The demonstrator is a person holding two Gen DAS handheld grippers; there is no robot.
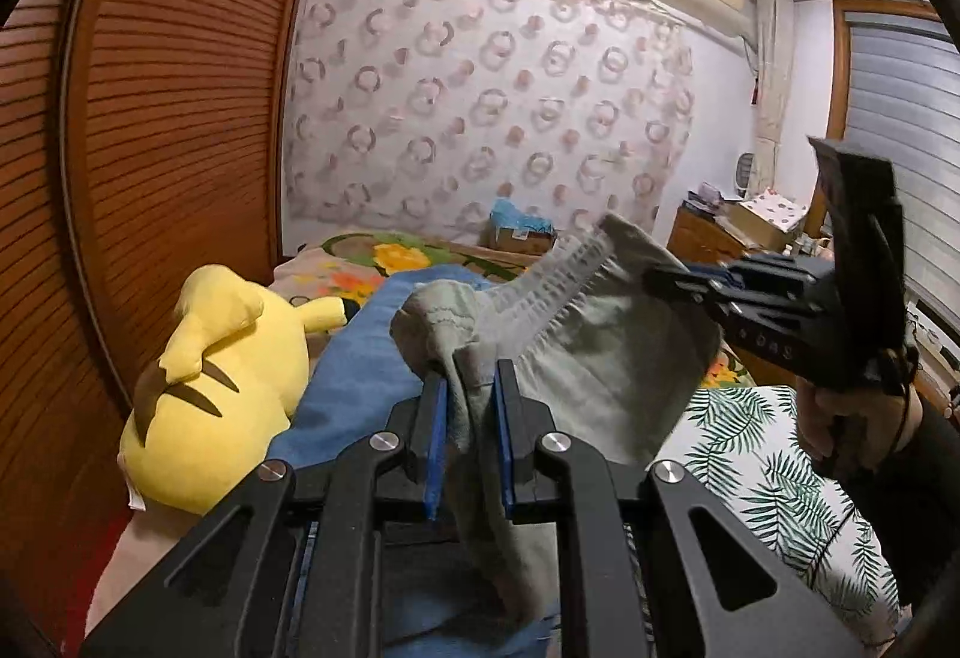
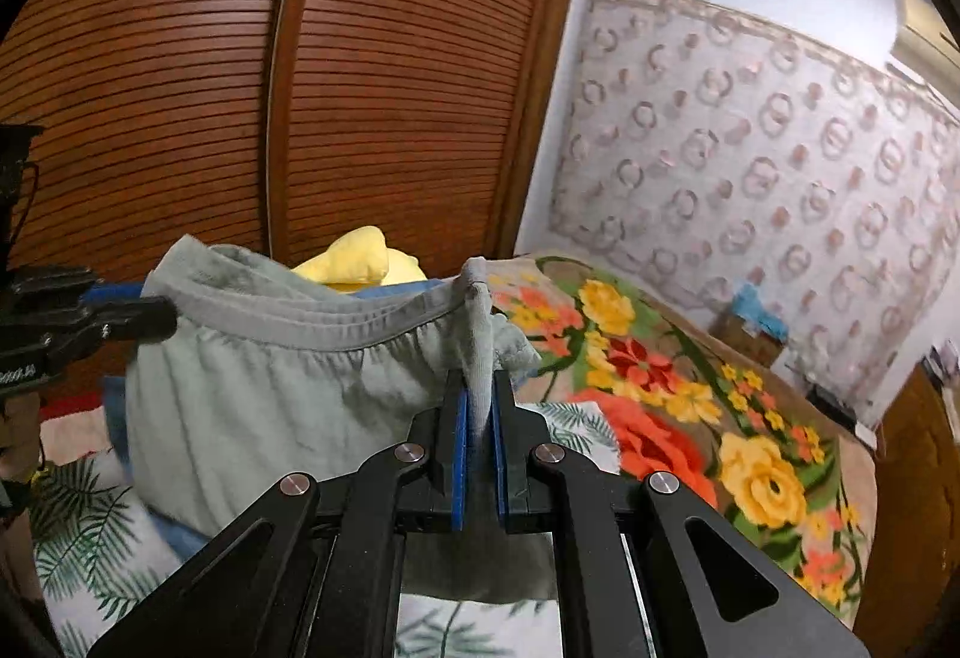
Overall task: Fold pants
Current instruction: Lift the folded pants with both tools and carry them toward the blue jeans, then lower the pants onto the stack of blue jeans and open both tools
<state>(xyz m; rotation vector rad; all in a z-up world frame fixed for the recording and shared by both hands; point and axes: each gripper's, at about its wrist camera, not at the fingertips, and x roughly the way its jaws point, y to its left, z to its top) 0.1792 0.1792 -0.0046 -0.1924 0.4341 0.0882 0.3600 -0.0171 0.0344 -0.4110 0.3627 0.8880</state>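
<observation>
Two grippers: both clamped on the grey pants point(image 2: 282, 376)
Left gripper point(image 1: 471, 376): pinches one waistband end
Right gripper point(image 2: 478, 388): pinches the other end
Pants: hanging above the bed point(image 2: 690, 388), beside the yellow plush point(image 1: 222, 388)

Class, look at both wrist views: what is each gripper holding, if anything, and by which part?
Both hold the grey-green pants by the elastic waistband: the left gripper at one end, the right gripper at the other, jaws shut on bunched cloth.
</observation>
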